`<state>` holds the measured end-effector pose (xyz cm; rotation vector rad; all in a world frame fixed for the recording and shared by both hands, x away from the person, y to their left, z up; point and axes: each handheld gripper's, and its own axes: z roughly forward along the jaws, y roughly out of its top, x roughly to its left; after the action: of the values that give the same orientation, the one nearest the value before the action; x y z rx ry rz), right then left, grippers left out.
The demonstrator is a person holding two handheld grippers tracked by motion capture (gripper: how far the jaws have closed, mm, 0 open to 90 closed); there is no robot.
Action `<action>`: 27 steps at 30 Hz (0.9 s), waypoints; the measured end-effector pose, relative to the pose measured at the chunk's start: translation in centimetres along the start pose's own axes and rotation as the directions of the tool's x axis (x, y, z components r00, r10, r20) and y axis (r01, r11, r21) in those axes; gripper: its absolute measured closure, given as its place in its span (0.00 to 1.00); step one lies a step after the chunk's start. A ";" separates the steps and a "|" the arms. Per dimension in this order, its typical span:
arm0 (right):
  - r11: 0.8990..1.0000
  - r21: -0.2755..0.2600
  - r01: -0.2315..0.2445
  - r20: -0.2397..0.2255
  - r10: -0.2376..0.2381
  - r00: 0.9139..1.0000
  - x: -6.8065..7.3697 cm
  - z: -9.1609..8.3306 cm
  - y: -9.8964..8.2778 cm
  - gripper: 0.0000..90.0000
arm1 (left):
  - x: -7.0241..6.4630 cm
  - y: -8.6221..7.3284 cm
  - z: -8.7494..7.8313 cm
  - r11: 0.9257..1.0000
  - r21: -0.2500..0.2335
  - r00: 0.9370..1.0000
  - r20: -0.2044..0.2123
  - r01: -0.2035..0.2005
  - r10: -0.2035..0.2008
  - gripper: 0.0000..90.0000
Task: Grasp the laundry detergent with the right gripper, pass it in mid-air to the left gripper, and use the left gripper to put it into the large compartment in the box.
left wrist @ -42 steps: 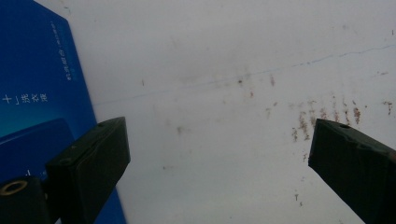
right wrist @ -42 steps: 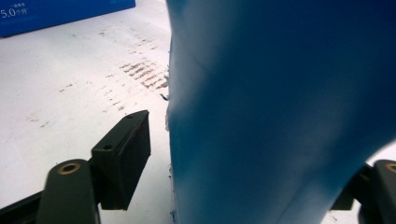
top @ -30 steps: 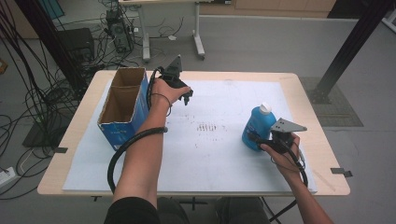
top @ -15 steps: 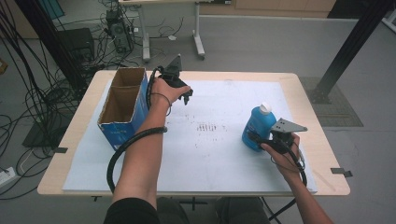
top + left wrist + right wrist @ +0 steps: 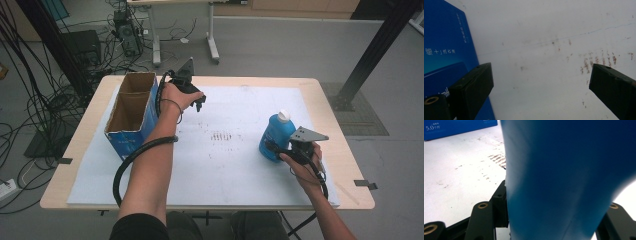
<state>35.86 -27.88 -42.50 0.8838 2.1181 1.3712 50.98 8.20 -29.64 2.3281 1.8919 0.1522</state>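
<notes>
A blue bottle (image 5: 276, 136) with a white cap stands upright at the right of the white sheet. My right gripper (image 5: 278, 150) is shut on its lower body from the near side. In the right gripper view the bottle (image 5: 564, 175) stands between the jaws, which press on both its sides. My left gripper (image 5: 198, 102) hovers at the far left, just right of an open blue cardboard box (image 5: 131, 114), pointing down. In the left gripper view this gripper (image 5: 541, 75) stands open over the sheet with nothing between its jaws, the box wall (image 5: 446, 42) at its left.
A white sheet (image 5: 230, 175) covers most of the wooden table (image 5: 345, 195). Brown smudges (image 5: 223, 136) mark its middle. The box stands along the left edge. Cables, a desk frame and a black post stand on the floor beyond the table.
</notes>
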 end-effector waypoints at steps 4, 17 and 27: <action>1.000 0.001 0.000 -0.001 0.000 1.000 0.0 0.0 0.0 0.46 | 0.0 -0.1 -0.1 1.000 0.000 1.000 -0.002 -0.004 0.004 0.07; 1.000 -0.003 0.004 -0.010 -0.004 1.000 -0.1 0.0 -0.1 0.47 | -0.2 -0.3 -0.8 1.000 -0.011 1.000 0.000 -0.014 0.014 0.06; 1.000 0.002 0.001 -0.014 -0.001 1.000 -0.2 0.0 0.0 0.48 | -0.1 -0.5 -1.3 1.000 -0.016 1.000 -0.003 -0.014 0.014 0.06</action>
<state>36.02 -28.00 -42.46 0.8768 2.1305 1.3787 50.24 8.28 -28.46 2.3329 1.8686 0.1708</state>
